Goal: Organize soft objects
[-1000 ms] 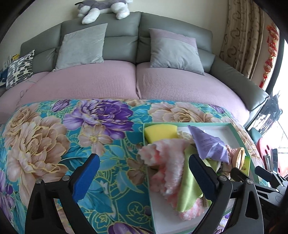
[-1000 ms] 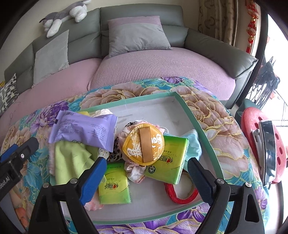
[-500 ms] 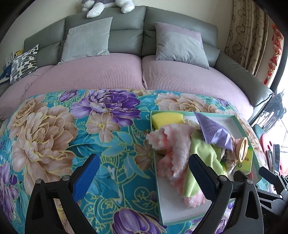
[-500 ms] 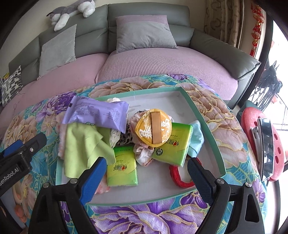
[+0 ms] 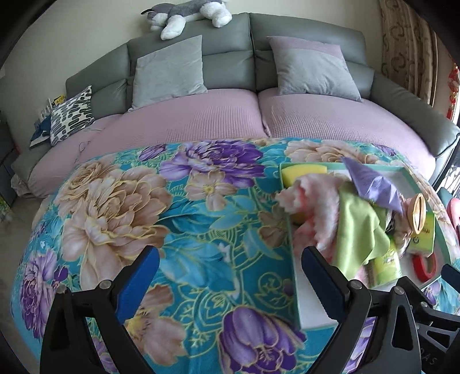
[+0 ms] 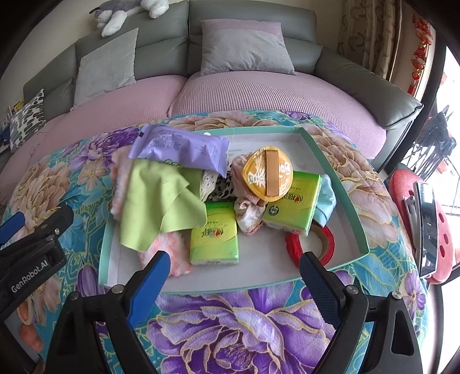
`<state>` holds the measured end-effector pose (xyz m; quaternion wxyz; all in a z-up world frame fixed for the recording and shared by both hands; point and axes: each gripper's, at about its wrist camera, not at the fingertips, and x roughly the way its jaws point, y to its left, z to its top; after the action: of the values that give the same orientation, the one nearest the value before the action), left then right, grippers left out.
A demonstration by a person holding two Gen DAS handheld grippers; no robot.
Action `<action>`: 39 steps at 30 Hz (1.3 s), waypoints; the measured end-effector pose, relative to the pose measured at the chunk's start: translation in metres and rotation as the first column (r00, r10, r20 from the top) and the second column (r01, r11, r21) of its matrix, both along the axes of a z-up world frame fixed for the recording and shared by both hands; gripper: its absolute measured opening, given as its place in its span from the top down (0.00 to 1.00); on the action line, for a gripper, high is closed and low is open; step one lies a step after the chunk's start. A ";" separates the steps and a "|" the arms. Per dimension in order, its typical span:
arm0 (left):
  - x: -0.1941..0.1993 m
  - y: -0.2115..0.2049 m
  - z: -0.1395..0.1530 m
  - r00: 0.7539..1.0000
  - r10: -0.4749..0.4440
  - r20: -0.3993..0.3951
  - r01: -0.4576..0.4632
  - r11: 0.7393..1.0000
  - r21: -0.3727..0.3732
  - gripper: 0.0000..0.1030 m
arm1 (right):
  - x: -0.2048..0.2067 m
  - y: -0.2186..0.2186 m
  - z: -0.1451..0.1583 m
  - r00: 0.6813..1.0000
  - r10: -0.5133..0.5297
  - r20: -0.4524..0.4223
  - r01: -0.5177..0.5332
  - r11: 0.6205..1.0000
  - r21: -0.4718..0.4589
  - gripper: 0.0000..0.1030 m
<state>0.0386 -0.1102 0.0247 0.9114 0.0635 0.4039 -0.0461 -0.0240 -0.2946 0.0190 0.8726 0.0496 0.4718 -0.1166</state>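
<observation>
A shallow teal-rimmed tray sits on a floral blanket. It holds a lime green cloth, a pink fluffy cloth, a purple packet, two green tissue packs, a round orange pouch, a yellow sponge and a red tape roll. My right gripper hangs open over the tray's near edge, nothing between its fingers. My left gripper stands open over the blanket, left of the tray.
A grey sofa with a pink cover lies behind, with grey cushions and a plush dog on its back. A red stool with a dark object stands to the right. The left gripper's body shows at the right view's left edge.
Both views have pulled back from the tray. In the left wrist view the tray slid to the right; in the right wrist view more blanket shows in front of it. Both grippers stayed open.
</observation>
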 end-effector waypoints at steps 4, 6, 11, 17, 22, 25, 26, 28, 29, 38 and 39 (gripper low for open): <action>-0.005 0.009 -0.003 1.000 0.013 -0.008 -0.013 1.000 0.002 0.04 | -0.004 0.003 -0.003 1.000 0.001 -0.013 -0.001 1.000 0.003 0.10; -0.008 0.013 -0.004 1.000 0.020 -0.012 -0.020 1.000 0.006 0.04 | -0.006 0.005 -0.004 1.000 0.001 -0.015 -0.001 1.000 0.003 0.10; -0.018 0.020 -0.011 0.999 0.025 -0.033 -0.025 1.000 0.017 0.04 | -0.012 0.013 -0.005 1.000 0.024 -0.020 -0.024 1.000 0.000 0.10; -0.027 0.024 -0.017 0.998 0.016 -0.053 -0.015 0.999 0.030 0.04 | -0.018 0.022 -0.006 0.998 0.047 -0.030 -0.047 0.999 -0.001 0.10; -0.034 0.026 -0.017 0.999 0.016 -0.051 -0.014 0.999 0.046 0.04 | -0.022 0.023 -0.008 0.998 0.044 -0.037 -0.044 0.999 0.000 0.10; -0.037 0.028 -0.019 0.998 0.015 -0.057 -0.012 0.998 0.053 0.04 | -0.024 0.023 -0.008 0.998 0.042 -0.040 -0.042 0.999 0.004 0.10; -0.038 0.029 -0.020 0.998 0.016 -0.060 -0.013 0.998 0.056 0.04 | -0.024 0.024 -0.008 0.998 0.046 -0.040 -0.046 0.999 0.005 0.10; -0.040 0.030 -0.022 0.998 0.018 -0.066 -0.014 0.998 0.062 0.04 | -0.024 0.026 -0.009 0.998 0.051 -0.041 -0.051 0.999 0.004 0.10; -0.041 0.031 -0.024 0.997 0.018 -0.072 -0.014 0.998 0.068 0.04 | -0.024 0.027 -0.009 0.998 0.054 -0.040 -0.054 0.999 0.004 0.10; -0.037 0.028 -0.034 0.995 0.016 -0.097 -0.007 0.995 0.098 0.04 | -0.019 0.029 -0.018 0.996 0.067 -0.056 -0.066 0.998 0.021 0.10; -0.037 0.028 -0.035 0.995 0.017 -0.100 -0.006 0.995 0.102 0.04 | -0.019 0.029 -0.019 0.996 0.068 -0.056 -0.067 0.998 0.021 0.10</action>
<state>0.0017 -0.0822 -0.0108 0.8858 0.1049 0.4514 -0.0235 -0.0432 -0.2657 -0.0002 0.8618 0.0389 0.4988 -0.0840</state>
